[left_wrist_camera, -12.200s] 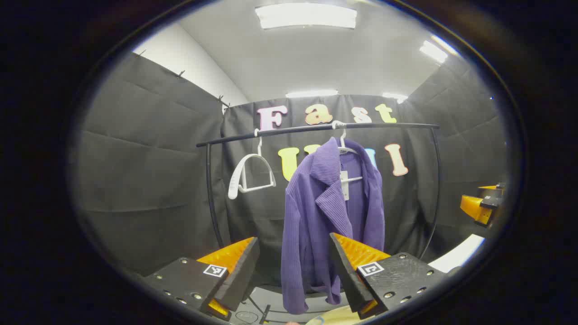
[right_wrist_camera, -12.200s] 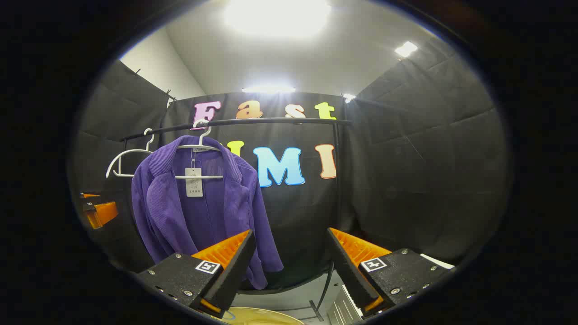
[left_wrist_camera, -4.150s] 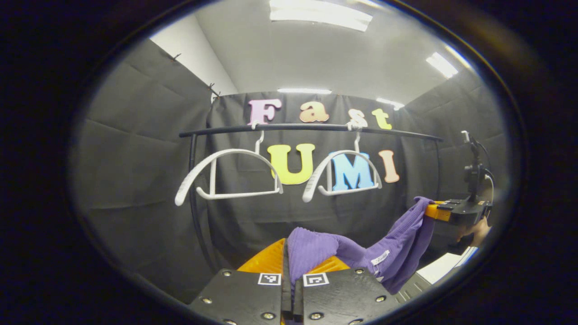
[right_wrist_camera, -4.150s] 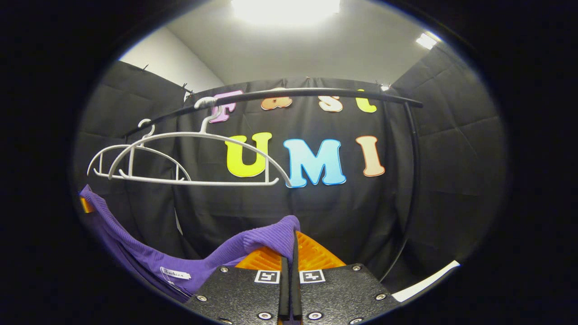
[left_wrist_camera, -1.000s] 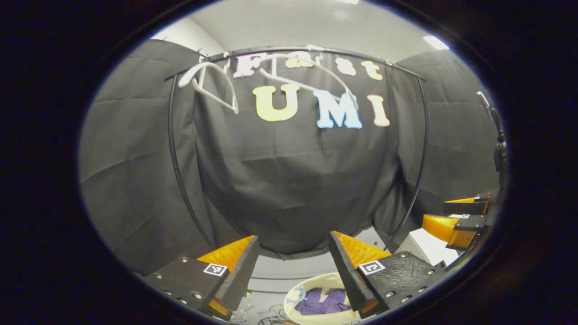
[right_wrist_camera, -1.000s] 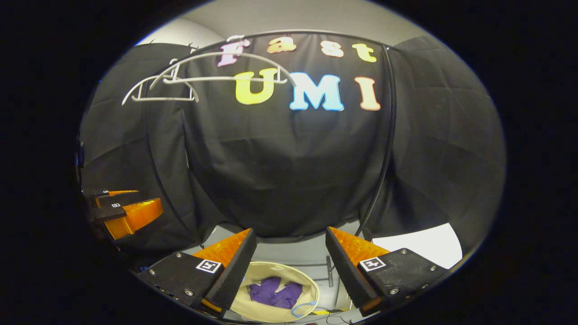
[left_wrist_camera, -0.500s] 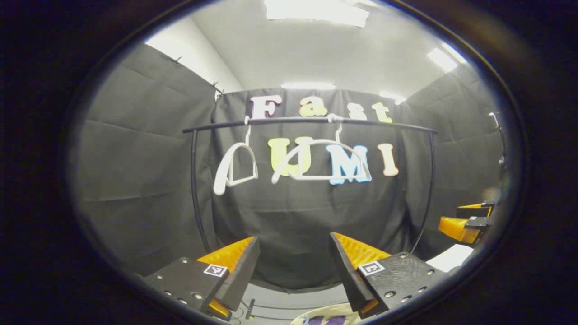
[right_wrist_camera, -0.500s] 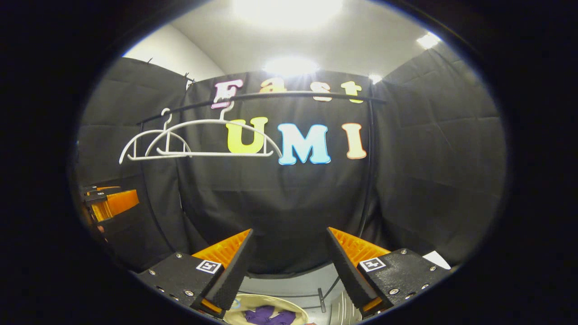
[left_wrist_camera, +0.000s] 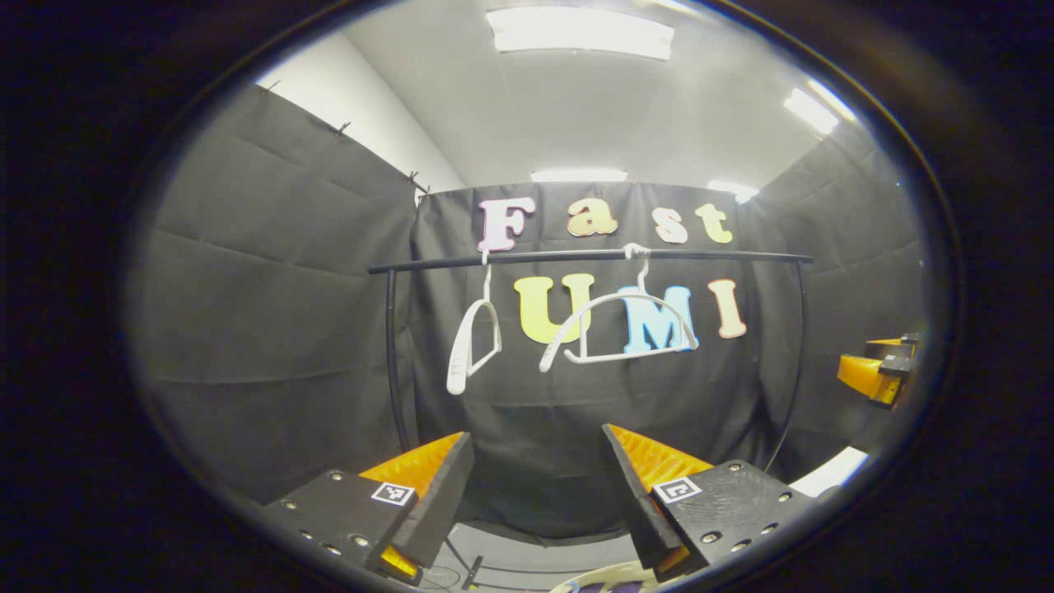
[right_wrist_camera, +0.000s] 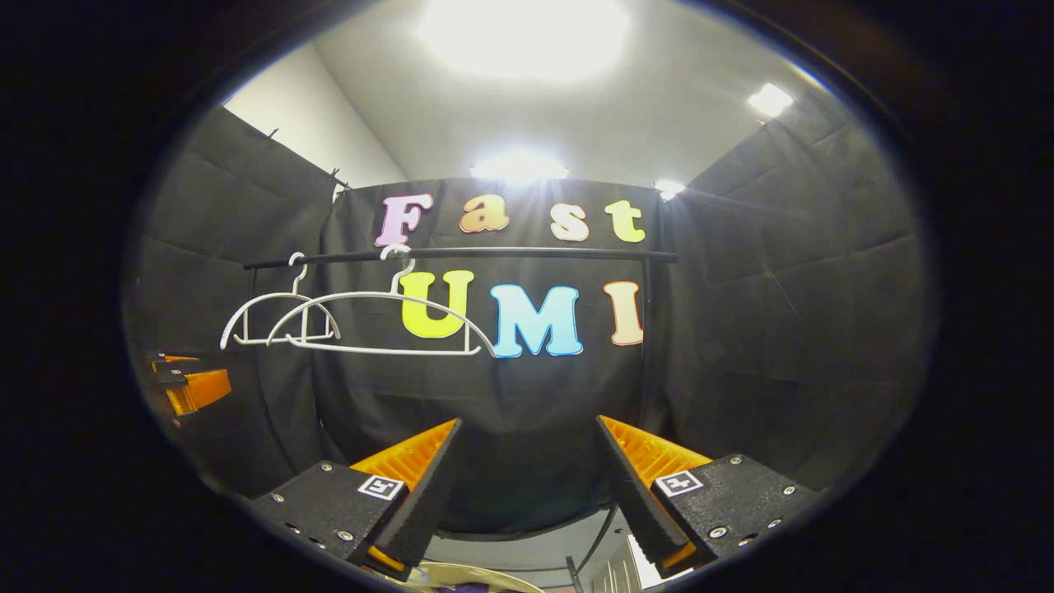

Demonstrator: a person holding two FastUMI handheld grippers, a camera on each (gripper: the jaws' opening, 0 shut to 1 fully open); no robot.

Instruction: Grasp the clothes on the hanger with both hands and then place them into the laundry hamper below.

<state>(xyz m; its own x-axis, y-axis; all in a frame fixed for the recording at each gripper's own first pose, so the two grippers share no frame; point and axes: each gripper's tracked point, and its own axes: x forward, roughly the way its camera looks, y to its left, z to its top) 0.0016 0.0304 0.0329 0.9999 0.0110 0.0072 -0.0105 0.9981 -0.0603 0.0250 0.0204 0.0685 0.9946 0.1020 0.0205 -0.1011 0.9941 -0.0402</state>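
In the left gripper view, the left gripper point(left_wrist_camera: 537, 494) is seen with its two fingers spread wide and nothing held between them. Above and beyond the fingers, a black rail point(left_wrist_camera: 589, 257) runs across the booth, and two white hangers are hung from it, both bare. The left hanger point(left_wrist_camera: 471, 346) is turned almost edge-on and sits above the left finger; the right hanger point(left_wrist_camera: 619, 329) is seen more broadly and sits above the right finger. Below the fingertips, at the bottom edge between the fingers and slightly toward the right one, a sliver of the cream rim of the laundry hamper point(left_wrist_camera: 589, 576) is seen, with a trace of what appears to be the purple clothes point(left_wrist_camera: 613, 586) inside it, though too little is shown to be sure. Far off to the right of the fingers, the right gripper point(left_wrist_camera: 874, 377) is partly seen near the edge.

In the right gripper view, the right gripper point(right_wrist_camera: 527, 494) is likewise seen with its fingers set wide apart and empty. The rail and both bare hangers are seen up and to the left of the fingers. Below the left finger, part of the hamper's rim is caught at the bottom edge. The left gripper is glimpsed far to the left of the fingers.
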